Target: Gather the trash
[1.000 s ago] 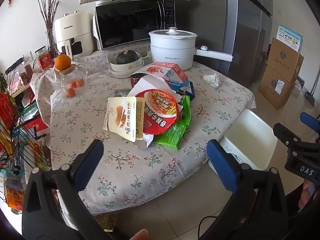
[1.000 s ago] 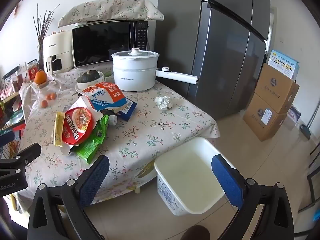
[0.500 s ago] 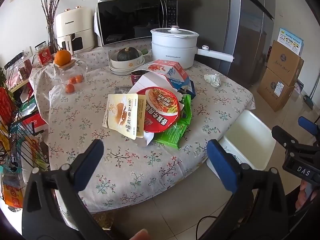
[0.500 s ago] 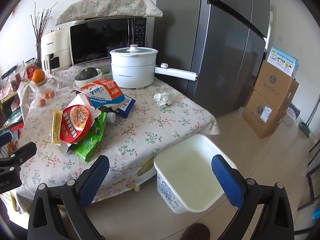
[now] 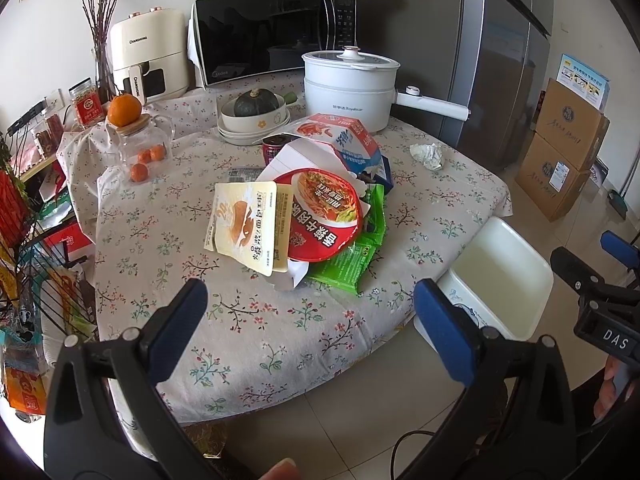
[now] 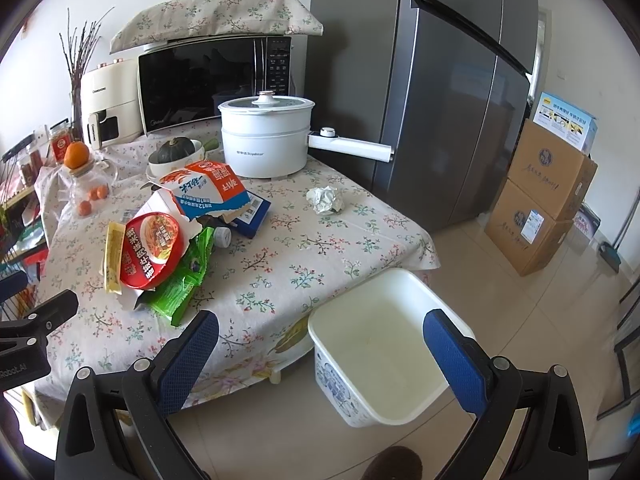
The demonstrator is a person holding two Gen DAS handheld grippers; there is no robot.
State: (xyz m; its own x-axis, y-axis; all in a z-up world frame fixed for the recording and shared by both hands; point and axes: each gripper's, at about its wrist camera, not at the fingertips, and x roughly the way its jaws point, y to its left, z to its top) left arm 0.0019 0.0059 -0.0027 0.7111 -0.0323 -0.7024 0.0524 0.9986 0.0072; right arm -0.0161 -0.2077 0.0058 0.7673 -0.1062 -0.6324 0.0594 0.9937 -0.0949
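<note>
Floral cloth covers the counter [image 5: 248, 320], and the trash is heaped near its middle. A red noodle lid [image 5: 320, 216] is laid over a green wrapper [image 5: 352, 264], with a yellow sachet [image 5: 244, 228] touching its left edge. A torn milk carton [image 5: 340, 140] is propped behind the lid, a dark can [image 5: 274, 148] is partly hidden behind the carton, and a blue box [image 6: 252, 210] is tucked under the carton's right side. A crumpled paper ball [image 5: 428, 154] is seen apart from the heap, toward the counter's far right corner.

A white bin [image 6: 380, 344] stands on the tiled floor just beside the counter's near right corner; its inside appears bare.

The left gripper [image 5: 310, 320] is held in the air before the counter's near edge, its jaws spread wide with nothing between them. The right gripper [image 6: 320, 350] is held above the bin and the counter's corner, its jaws likewise spread and holding nothing.

At the back of the counter a white pot [image 5: 348, 88] with a long handle is set beside a bowl holding a dark squash [image 5: 256, 104]. A glass jar [image 5: 140, 148] with an orange on its lid stands to the left. A microwave [image 5: 276, 36] and a cream appliance [image 5: 148, 60] are lined up behind, and a grey fridge [image 6: 460, 92] stands to the right.
</note>
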